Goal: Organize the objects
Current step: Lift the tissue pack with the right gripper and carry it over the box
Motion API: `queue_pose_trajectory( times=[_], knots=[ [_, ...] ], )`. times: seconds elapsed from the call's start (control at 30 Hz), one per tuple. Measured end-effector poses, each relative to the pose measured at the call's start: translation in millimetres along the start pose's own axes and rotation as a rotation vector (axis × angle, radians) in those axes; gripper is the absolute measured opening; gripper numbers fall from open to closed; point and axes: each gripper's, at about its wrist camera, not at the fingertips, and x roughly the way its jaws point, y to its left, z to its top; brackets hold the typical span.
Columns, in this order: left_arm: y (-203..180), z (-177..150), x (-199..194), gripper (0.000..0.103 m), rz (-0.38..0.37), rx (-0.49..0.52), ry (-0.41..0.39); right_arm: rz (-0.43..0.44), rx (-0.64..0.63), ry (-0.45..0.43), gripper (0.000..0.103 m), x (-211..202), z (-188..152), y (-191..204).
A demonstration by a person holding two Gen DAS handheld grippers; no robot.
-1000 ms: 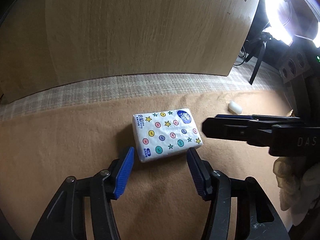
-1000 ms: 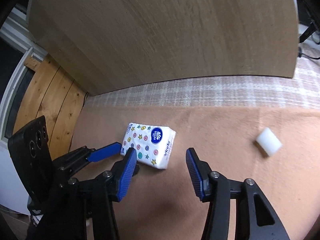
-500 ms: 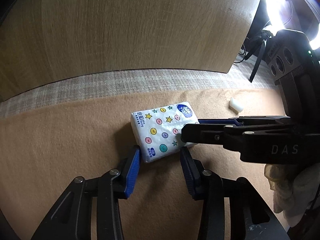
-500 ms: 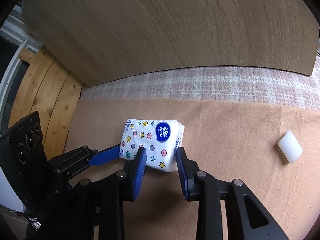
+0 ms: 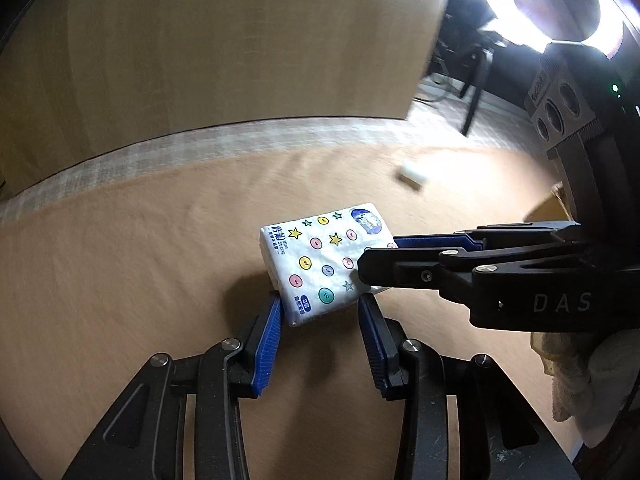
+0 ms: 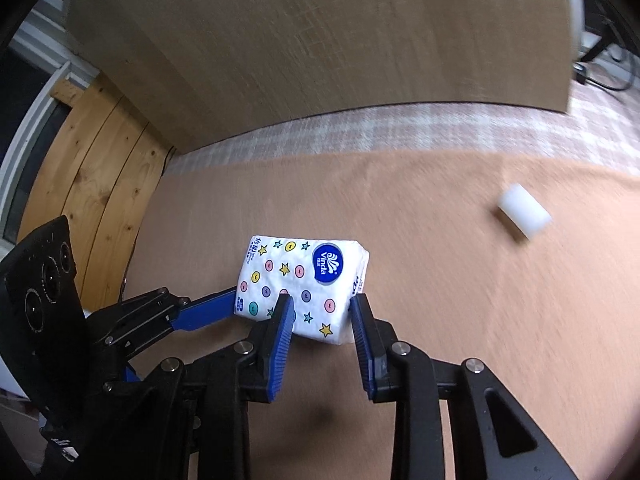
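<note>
White plastic wrap printed with stars and coloured dots marks the tissue pack (image 5: 326, 264), which sits just below the middle of the left wrist view and a little left of centre in the right wrist view (image 6: 302, 284). Both claws are clamped on it at once. The left gripper (image 5: 320, 312) pinches the pack's near short end, blue pads pressed to its two long sides, so the pack's long axis runs straight up the frame away from that claw. The right gripper (image 6: 322, 312) bites the near long edge at the logo end; from its camera the long axis lies across the frame, left to right. Both sets of jaws have just been closing, with the pack between them, and now hold at a narrowed grip.

Seen from the left camera, the right claw reaches in from the right edge and covers the pack's lower right corner. The two grips therefore cross at right angles. The pack appears raised off the tan felt mat (image 6: 460, 300), tilted, with a shadow beneath. Any coming move likely needs both hands travelling together, or one letting go. A small white block (image 6: 522, 210) lies well apart, toward the right.
</note>
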Motion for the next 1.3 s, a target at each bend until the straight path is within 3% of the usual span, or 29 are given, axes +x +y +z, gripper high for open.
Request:
queue_pose_trajectory(
  times=[0.63,1.07,1.3],
  knots=[
    [-161.2,-27.6,-51.1,0.042,-0.098,0.142,-0.063,-0.054,0.057,-0.131,0.027,-142.6,-88.4,-61.3],
    [-283.2,-37.7,-55.1,0.042,-0.202,0.310,-0.061,-0.136,0.157,-0.246,0.027,-238.6,-162.8,-121.5],
    [-323.0,-22.4,-40.4,0.042,-0.228,0.342,-0.060,-0.175,0.187,-0.277,0.027,-264.3,-170.5,-154.2]
  ],
)
